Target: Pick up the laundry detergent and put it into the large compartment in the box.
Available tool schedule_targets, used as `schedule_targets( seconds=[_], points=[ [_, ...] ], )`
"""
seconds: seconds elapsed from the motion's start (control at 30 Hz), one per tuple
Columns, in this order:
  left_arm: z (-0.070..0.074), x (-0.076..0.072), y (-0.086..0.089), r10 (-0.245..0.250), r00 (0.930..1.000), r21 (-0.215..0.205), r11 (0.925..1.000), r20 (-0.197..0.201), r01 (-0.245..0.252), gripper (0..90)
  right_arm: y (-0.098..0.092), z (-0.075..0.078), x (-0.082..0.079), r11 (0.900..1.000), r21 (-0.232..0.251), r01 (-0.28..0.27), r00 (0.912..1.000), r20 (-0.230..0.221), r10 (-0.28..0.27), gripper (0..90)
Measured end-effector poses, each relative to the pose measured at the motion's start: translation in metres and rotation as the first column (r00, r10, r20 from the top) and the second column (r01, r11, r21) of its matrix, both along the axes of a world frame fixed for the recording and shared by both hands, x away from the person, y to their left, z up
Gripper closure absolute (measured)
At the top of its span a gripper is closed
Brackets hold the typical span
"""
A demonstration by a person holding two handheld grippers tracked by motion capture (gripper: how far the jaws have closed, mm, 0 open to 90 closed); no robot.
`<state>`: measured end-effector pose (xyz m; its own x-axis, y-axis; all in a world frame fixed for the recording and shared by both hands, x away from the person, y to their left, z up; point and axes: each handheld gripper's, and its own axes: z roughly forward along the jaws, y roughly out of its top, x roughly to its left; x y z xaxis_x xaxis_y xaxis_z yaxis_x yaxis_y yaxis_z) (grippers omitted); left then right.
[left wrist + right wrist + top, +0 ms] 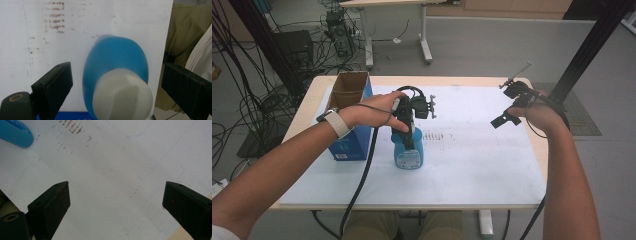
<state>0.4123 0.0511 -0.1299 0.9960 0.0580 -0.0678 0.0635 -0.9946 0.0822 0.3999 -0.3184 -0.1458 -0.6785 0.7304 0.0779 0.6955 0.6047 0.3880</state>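
Hovering directly above a blue bottle (408,150), the left tool (408,112) points down at it with its jaws spread wide. In the left gripper view the bottle (113,60) stands upright between those 2 black jaws, its white cap (123,96) nearest the camera and clear space on either side, so neither jaw touches it. The bottle stands near the middle of the white counter (482,170), just beside an open cardboard box with blue sides (349,112) at the counter's left. The right tool (512,102) is held well apart above the counter's far right edge; in the right gripper view its jaws also stand wide, gripping nothing, over bare white surface marked with faint brown smudges (75,128). The bottle's blue side (15,132) shows at that view's upper left corner.
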Motion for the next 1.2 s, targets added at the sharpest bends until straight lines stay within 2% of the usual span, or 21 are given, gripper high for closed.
schedule_targets(
  seconds=[0.37,0.73,1.2],
  points=[
    [-0.009,-0.004,-0.002,0.001,0.9998,0.016,0.9999,0.018,-0.001,10.8,0.001,-0.001,0.0,1.0,0.0,-0.002,1.0,-0.001,0.002,7.5],
    [-0.016,-0.01,-0.004,-0.002,0.9988,0.013,0.9999,0.048,0.002,12.3,0.001,0.0,-0.001,1.0,0.002,-0.002,1.0,0.001,0.002,7.5],
    [-0.022,-0.012,-0.005,-0.003,0.9982,0.021,0.9998,0.06,0.001,14.3,-0.001,-0.002,-0.002,1.0,0.003,0.0,1.0,-0.001,0.0,7.6]
  ],
)
